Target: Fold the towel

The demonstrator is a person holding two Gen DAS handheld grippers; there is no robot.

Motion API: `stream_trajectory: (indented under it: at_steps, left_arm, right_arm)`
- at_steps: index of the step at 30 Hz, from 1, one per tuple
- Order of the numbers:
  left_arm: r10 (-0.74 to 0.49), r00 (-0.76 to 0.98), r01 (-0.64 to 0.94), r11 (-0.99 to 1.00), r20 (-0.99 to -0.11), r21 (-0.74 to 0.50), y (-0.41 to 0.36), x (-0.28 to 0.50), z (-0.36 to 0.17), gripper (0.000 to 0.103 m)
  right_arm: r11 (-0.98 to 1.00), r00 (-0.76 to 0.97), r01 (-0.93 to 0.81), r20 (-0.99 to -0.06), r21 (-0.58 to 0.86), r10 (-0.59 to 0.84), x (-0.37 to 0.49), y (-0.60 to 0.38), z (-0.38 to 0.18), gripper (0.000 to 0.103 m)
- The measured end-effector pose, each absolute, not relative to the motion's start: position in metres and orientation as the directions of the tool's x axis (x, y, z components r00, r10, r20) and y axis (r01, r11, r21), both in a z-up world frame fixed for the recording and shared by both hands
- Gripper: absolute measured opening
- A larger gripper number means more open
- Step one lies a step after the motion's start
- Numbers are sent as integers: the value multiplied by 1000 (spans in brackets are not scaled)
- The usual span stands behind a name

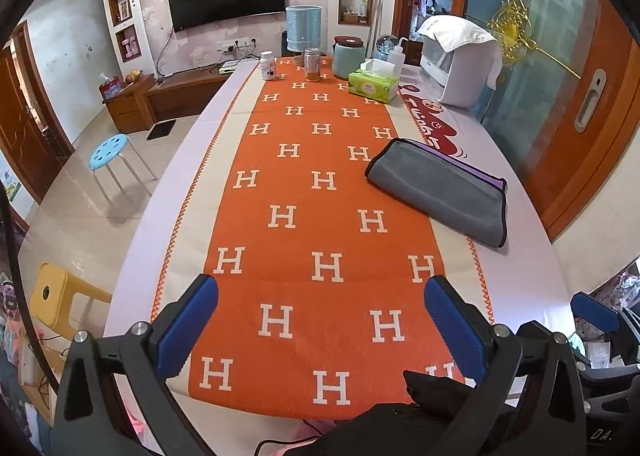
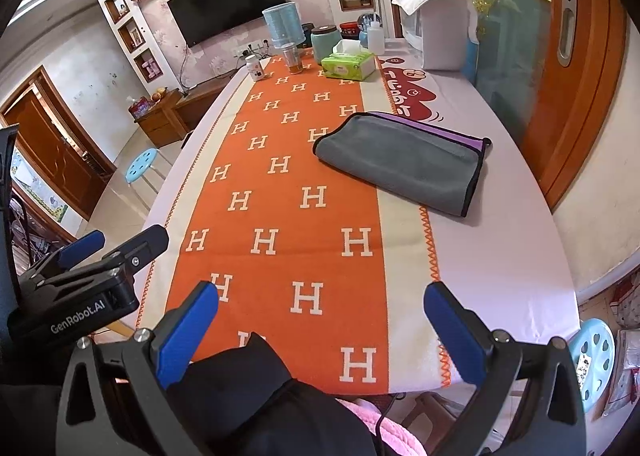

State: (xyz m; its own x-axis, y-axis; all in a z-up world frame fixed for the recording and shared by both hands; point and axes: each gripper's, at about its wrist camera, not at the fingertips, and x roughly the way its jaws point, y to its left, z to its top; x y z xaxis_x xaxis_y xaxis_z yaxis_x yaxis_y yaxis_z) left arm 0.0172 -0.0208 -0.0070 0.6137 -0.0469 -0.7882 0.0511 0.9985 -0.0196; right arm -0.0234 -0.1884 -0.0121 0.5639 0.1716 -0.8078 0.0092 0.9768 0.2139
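A grey towel (image 1: 438, 192) with black trim and a purple underside lies folded on the right side of the table, half on the orange runner's edge. It also shows in the right wrist view (image 2: 404, 162). My left gripper (image 1: 320, 320) is open and empty, held above the near end of the table, well short of the towel. My right gripper (image 2: 320, 324) is open and empty, also over the near edge. The left gripper (image 2: 84, 252) shows at the left of the right wrist view, jaws apart.
An orange runner with white H letters (image 1: 320, 216) covers the table. At the far end stand a green tissue box (image 1: 374, 86), jars (image 1: 312, 64), a teal pot (image 1: 348, 56) and a white appliance (image 1: 460, 60). A blue stool (image 1: 110, 152) stands left.
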Motion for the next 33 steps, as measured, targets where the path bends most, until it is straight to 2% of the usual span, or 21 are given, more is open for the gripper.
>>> stream_trajectory:
  at_steps: [33]
  left_arm:
    - [-48, 611, 53, 998, -790, -20, -19, 28, -10, 102]
  right_arm:
    - [977, 558, 16, -812, 214, 169, -21, -189, -15, 103]
